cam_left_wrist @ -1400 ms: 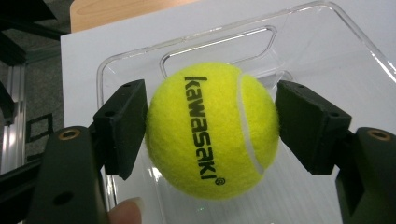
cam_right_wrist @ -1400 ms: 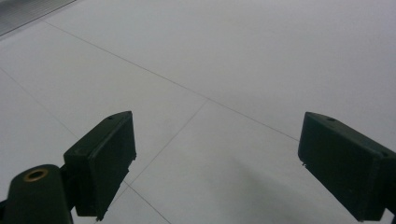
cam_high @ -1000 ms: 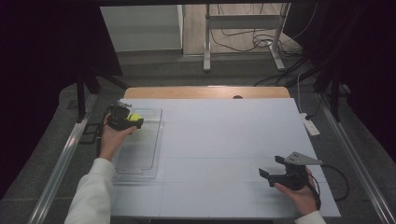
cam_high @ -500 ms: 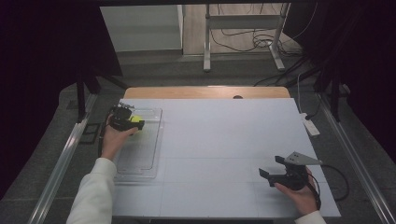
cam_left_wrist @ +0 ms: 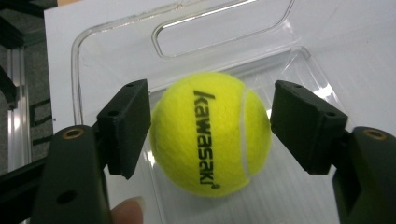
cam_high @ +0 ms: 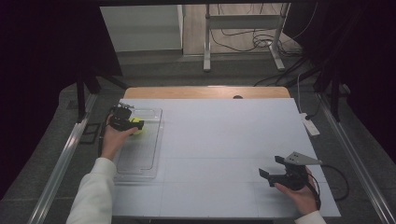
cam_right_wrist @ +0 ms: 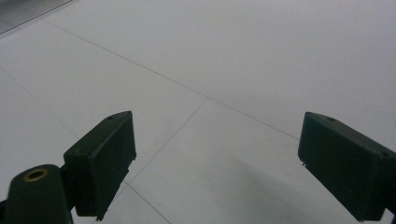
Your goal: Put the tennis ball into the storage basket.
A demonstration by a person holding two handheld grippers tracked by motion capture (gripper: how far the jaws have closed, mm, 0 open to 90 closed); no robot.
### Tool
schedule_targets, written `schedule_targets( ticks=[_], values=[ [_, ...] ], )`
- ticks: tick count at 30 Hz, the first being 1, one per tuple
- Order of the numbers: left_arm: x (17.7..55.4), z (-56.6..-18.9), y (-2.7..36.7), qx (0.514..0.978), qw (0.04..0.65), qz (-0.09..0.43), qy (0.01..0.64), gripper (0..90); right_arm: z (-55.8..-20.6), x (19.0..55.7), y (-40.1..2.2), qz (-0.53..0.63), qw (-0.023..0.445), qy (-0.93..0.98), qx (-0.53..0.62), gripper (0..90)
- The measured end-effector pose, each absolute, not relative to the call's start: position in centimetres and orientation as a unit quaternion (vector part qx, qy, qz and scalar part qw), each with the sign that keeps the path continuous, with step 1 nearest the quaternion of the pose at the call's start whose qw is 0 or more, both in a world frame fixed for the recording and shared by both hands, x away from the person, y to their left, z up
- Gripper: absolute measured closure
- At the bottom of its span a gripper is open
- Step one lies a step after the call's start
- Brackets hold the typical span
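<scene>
A yellow tennis ball printed "kawasaki" rests in a clear plastic tray at the table's left. My left gripper straddles the ball, and its jaws have just been opening. The left pad sits right at the ball's side, and a thin gap shows at the right pad. In the high view the left gripper hovers over the tray's far end with the ball at its tips. My right gripper is near the table's front right, its jaws wide open over bare white tabletop.
The white tabletop stretches between the two hands. A white power strip lies at the right edge. A wooden strip borders the far edge. Metal rails run along both sides, with a stand and cables on the floor beyond.
</scene>
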State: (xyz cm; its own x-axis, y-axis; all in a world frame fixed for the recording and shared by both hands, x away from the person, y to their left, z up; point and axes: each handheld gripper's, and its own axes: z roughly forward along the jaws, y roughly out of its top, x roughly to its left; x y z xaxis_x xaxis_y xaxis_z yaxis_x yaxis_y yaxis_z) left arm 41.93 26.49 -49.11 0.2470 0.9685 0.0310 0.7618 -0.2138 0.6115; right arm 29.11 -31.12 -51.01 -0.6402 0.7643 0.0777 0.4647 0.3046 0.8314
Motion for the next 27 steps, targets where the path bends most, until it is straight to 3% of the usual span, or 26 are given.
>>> schedule_targets(
  ticks=[8,27],
  values=[
    [41.4,-48.4,26.9,0.742,0.280,0.212,0.572,14.1,-51.0,29.1,-31.1,0.443,0.170,0.790,0.390,11.2],
    [39.0,-47.1,27.6,0.738,0.342,0.204,0.545,14.4,-51.2,29.3,-31.2,0.443,0.167,0.788,0.392,11.2]
  ],
)
